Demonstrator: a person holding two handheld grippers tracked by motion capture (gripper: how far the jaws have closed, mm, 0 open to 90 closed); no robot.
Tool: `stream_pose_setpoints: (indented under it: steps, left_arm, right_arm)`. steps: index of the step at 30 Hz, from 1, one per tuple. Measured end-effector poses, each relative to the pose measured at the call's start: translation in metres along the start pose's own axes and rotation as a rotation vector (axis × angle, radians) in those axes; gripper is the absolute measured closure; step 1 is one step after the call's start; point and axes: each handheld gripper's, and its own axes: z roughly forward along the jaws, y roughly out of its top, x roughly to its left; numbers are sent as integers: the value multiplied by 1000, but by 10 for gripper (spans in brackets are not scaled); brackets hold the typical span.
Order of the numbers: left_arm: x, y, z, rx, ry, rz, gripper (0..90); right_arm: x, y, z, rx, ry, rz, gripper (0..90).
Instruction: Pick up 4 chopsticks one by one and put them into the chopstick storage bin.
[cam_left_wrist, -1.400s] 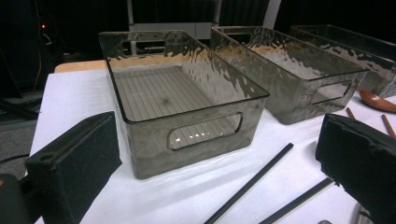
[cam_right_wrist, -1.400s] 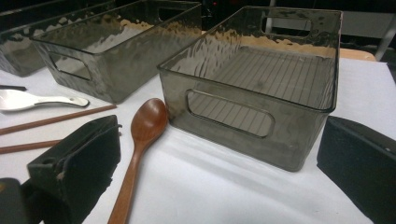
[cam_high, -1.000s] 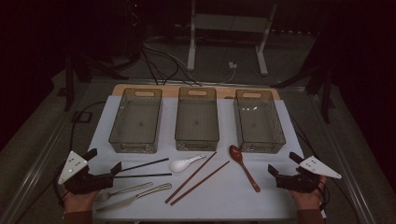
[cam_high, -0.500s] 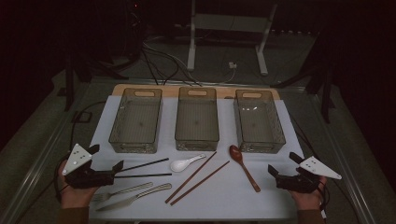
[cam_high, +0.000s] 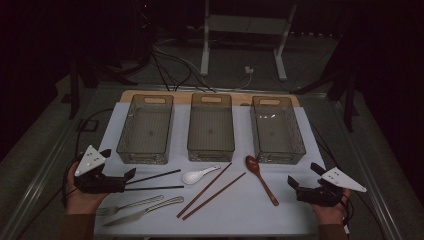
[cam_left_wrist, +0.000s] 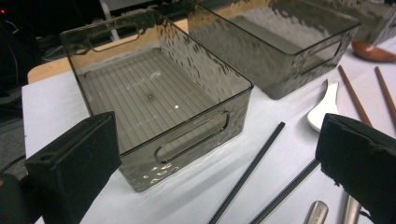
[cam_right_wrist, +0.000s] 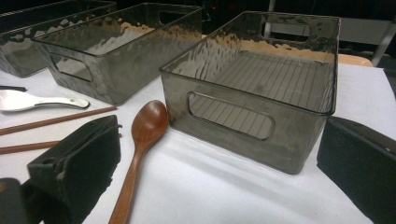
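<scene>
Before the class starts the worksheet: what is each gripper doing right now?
Left gripper: jaws open, holding nothing, beside the black chopsticks.
Right gripper: jaws open, holding nothing, near the wooden spoon.

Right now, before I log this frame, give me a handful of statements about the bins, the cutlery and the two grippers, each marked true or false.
1. All three bins are empty. True.
2. The left gripper is clamped on a black chopstick. False: its jaws stand open in the left gripper view, and nothing is between them.
3. The wooden spoon lies in front of the right-hand bin, bowl toward it. True.
4. The white spoon sits inside the middle bin. False: it lies on the table in front of that bin.
5. The right gripper holds nothing, jaws open. True.
6. The fork and knife lie beside the right gripper. False: they lie near the left gripper.
</scene>
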Motion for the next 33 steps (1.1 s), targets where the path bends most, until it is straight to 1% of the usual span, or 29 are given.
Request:
stream_pose_setpoints:
  steps: [2, 7, 14, 18, 26, 28, 33]
  left_arm:
    - [-1, 3, 4, 19, -3, 17, 9]
    - [-3, 9, 14, 54, -25, 41, 9]
    - [-6, 14, 31, 133, -64, 92, 9]
    - [-7, 16, 39, 170, -87, 112, 9]
    - [-10, 15, 51, 209, -121, 121, 9]
    - [-10, 15, 53, 216, -137, 124, 9]
    - [-11, 14, 57, 236, -157, 130, 9]
  right_arm:
    - [0, 0, 0, 0, 0, 1, 0]
    - [0, 0, 0, 1, 0, -2, 0]
    - [0, 0, 0, 1, -1, 3, 0]
    - [0, 0, 0, 0, -1, 2, 0]
    - [0, 0, 0, -1, -2, 5, 0]
    - [0, 0, 0, -2, -2, 5, 0]
    - [0, 0, 1, 0, -2, 4, 0]
